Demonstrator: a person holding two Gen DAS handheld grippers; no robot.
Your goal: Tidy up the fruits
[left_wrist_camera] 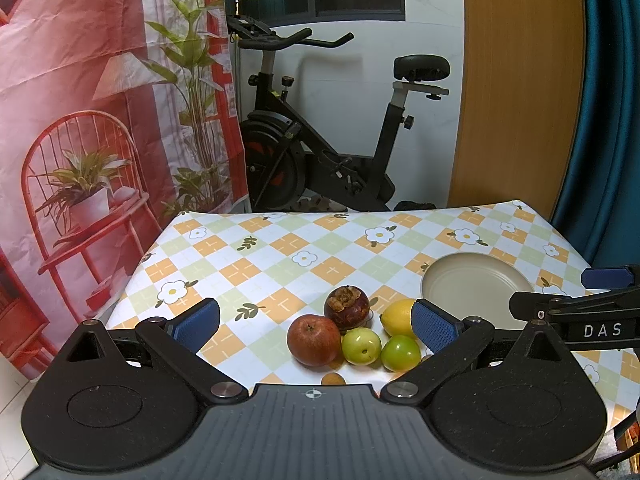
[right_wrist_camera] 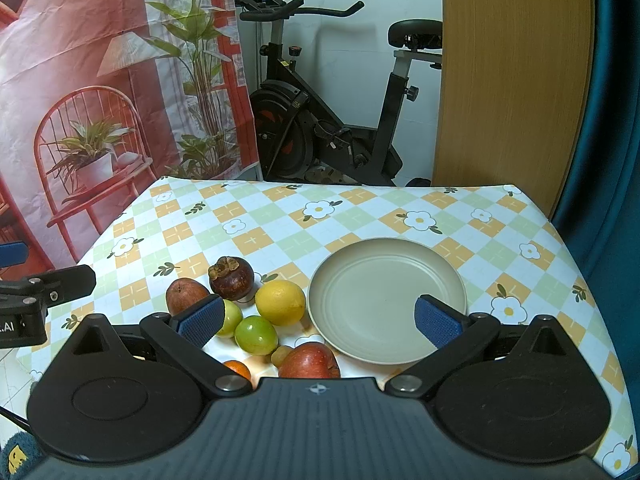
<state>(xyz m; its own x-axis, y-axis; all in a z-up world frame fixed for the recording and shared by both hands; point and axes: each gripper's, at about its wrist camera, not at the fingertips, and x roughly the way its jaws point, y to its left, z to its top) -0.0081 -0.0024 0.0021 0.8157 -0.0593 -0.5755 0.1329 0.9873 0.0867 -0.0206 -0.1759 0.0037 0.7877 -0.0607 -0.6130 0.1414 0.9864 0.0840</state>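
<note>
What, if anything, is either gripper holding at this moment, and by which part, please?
Nothing is held. The left gripper and right gripper both have their jaws wide open above the table, and the fruits, such as the lemon, lie untouched beside the plate.

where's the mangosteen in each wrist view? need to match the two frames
Left wrist: the mangosteen sits just right of centre, behind the red apple, between the open fingers.
Right wrist: the mangosteen is left of centre, behind the left blue pad, left of the lemon.
Shared landmark: the beige plate, on the mangosteen's right in both views.
</note>
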